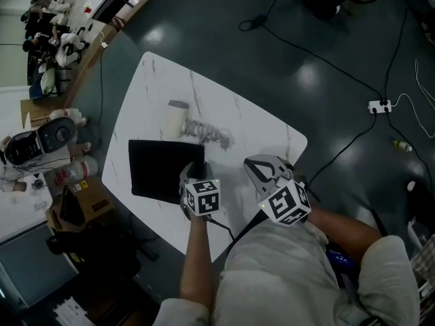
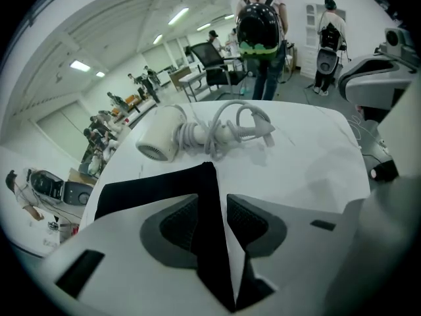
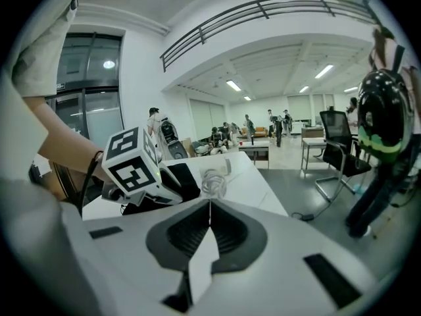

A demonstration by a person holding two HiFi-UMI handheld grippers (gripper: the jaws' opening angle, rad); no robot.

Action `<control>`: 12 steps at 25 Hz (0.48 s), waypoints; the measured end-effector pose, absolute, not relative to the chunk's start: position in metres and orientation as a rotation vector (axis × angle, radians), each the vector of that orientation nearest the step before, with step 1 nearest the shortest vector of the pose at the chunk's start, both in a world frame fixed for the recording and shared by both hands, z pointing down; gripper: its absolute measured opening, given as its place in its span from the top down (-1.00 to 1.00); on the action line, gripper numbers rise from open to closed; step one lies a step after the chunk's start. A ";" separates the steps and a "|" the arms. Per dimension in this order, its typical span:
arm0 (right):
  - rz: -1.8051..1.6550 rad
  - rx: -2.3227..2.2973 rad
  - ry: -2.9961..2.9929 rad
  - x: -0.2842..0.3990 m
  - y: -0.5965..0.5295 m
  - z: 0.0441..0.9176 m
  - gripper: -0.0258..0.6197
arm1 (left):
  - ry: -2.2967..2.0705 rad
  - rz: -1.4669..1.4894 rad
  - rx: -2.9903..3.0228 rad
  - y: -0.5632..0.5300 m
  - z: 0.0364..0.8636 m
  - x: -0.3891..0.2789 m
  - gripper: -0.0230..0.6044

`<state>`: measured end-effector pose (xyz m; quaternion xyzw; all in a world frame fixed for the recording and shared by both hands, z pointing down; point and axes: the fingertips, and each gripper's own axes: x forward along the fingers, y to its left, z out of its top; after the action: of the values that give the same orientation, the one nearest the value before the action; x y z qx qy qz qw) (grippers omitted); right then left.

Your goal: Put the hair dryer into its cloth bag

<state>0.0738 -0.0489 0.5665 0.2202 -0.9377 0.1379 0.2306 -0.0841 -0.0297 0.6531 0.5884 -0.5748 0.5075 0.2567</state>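
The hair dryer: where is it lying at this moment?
In the head view the hair dryer lies on the white table, just beyond the black cloth bag, its coiled cord on the picture's right.

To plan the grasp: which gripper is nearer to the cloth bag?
Left. The left gripper is over the right edge of the cloth bag; the right gripper is apart, further right.

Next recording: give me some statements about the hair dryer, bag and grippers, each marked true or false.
1. The white hair dryer is inside the flat black cloth bag. False: it lies on the white marbled table beyond the bag.
2. The right gripper is shut and empty. True.
3. The left gripper has its jaws apart at the bag's edge. True.
4. The dryer's grey cord is stretched straight. False: it is coiled beside the dryer.
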 end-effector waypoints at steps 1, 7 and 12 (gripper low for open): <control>0.383 0.612 -2.573 0.076 -0.050 0.568 0.87 | -1.559 1.378 1.596 -0.032 0.654 -0.085 0.50; 0.388 0.636 -2.551 0.084 -0.051 0.575 0.87 | -1.504 1.389 1.571 -0.031 0.670 -0.088 0.51; 0.384 0.642 -2.546 0.084 -0.052 0.578 0.87 | -1.515 1.344 1.554 -0.029 0.675 -0.096 0.74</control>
<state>0.0838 -0.0523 0.5775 0.2348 -0.9310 0.1405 0.2415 -0.0962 -0.0294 0.6747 0.5826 -0.5680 0.5038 0.2899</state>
